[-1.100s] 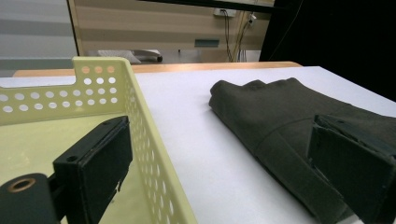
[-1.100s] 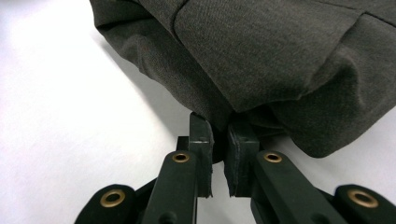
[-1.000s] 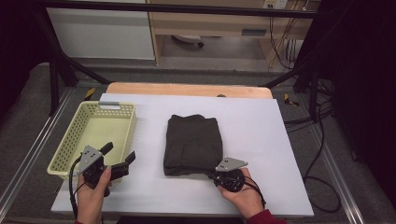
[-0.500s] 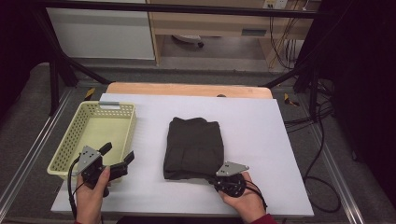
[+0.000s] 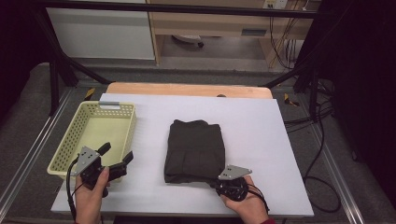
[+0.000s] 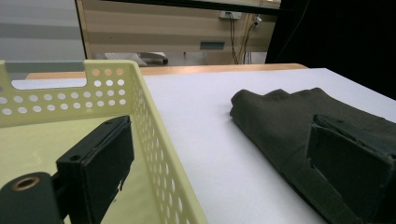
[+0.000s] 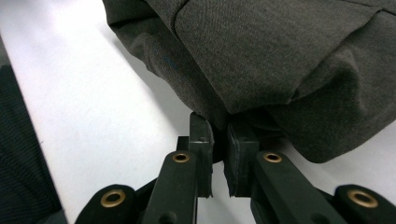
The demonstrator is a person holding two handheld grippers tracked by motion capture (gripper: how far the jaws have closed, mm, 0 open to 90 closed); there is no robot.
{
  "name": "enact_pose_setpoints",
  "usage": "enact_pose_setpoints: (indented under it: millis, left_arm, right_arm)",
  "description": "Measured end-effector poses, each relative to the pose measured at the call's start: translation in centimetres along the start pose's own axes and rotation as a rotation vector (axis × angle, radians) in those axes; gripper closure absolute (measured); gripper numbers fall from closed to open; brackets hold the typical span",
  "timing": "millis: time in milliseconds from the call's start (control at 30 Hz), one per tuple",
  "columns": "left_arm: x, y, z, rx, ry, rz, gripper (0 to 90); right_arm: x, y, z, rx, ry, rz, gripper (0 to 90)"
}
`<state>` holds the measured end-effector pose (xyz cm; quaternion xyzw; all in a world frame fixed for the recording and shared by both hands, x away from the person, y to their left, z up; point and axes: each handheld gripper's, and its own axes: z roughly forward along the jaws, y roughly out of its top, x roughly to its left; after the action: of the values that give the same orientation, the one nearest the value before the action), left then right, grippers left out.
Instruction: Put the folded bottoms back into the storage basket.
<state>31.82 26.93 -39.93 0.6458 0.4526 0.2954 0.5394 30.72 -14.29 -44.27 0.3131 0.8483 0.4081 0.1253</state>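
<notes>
The folded dark garment (image 5: 195, 150) lay mid-worktop (image 5: 261, 140), just right of the yellow basket (image 5: 70, 151). The right gripper (image 5: 223, 183) was clenched on its near edge; the left gripper (image 5: 116, 156) hovered with jaws spread over the basket's corner.

The left gripper (image 5: 116, 157) sits near left, fingers (image 6: 100, 163) spread wide and pointing far-right. The right gripper (image 5: 219, 183) (near, right of centre) has its fingers (image 7: 201, 140) pinched shut on cloth (image 7: 261, 56).

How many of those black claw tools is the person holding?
2. The left gripper hovers open at the yellow basket's near corner; the right gripper is shut on the near edge of the folded dark garment.
</notes>
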Motion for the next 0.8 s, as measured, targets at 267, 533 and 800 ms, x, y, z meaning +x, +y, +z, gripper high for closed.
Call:
enact_pose_setpoints:
  millis: [267,533,800]
  left_arm:
    - [-0.17,0.03,-0.10,0.003,0.004,0.012,7.6]
    - [-0.08,0.00,-0.01,0.006,0.010,0.013,7.7]
    - [-0.33,-0.18,0.07,0.014,0.010,0.015,7.6]
  right_arm:
    - [0.35,-0.28,-0.27,0.007,0.001,-0.005,83.0]
    - [0.76,-0.57,-0.70,0.009,0.008,-0.013,83.0]
    - [0.90,-0.86,-0.70,0.012,0.009,0.013,62.0]
